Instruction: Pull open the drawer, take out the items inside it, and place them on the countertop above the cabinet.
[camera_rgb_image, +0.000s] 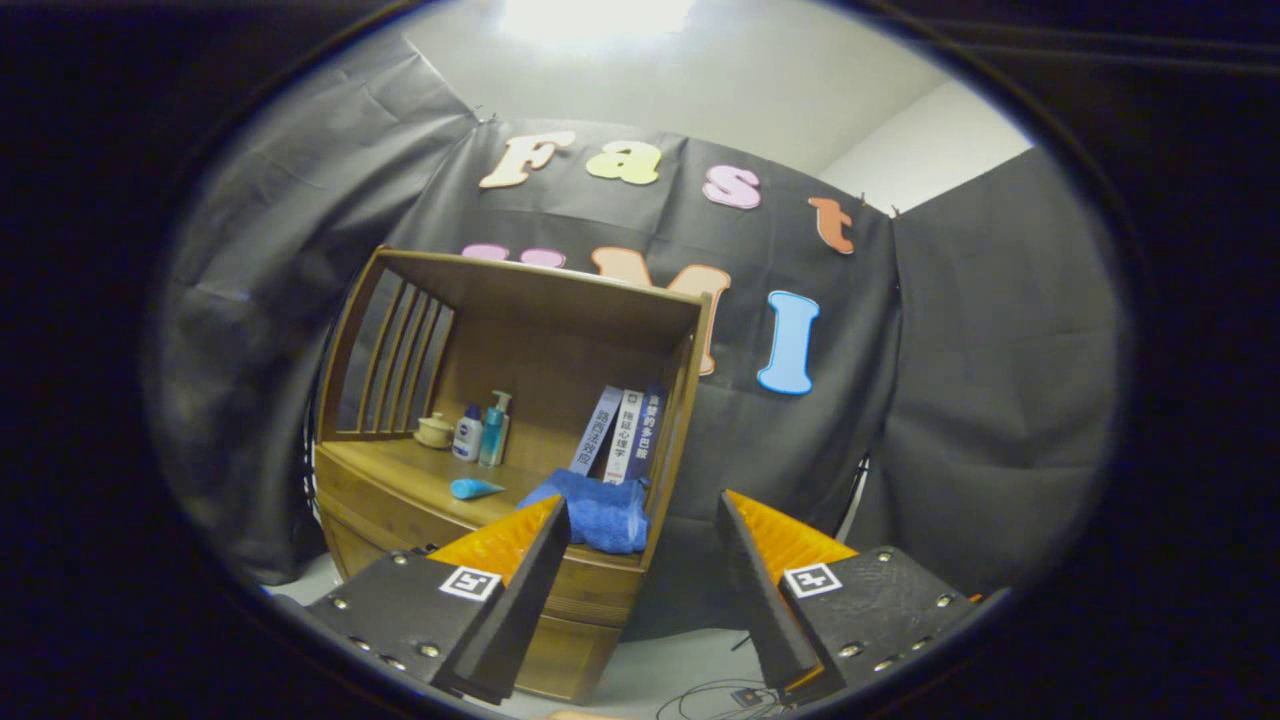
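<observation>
Your gripper hangs with its fingers spread wide, nothing between them, back from the wooden cabinet. The drawer runs across the cabinet front just under the countertop and looks shut, partly hidden behind your left finger; I cannot make out a handle, so look for a lip or knob along its front before you commit. Expect a stiff wooden slide that wants a straight, level pull. A blue towel already lies on the countertop with its edge hanging over the front, just beyond the finger. It is soft and will snag, so take hold of the drawer clear of it. What sits inside cannot be seen
</observation>
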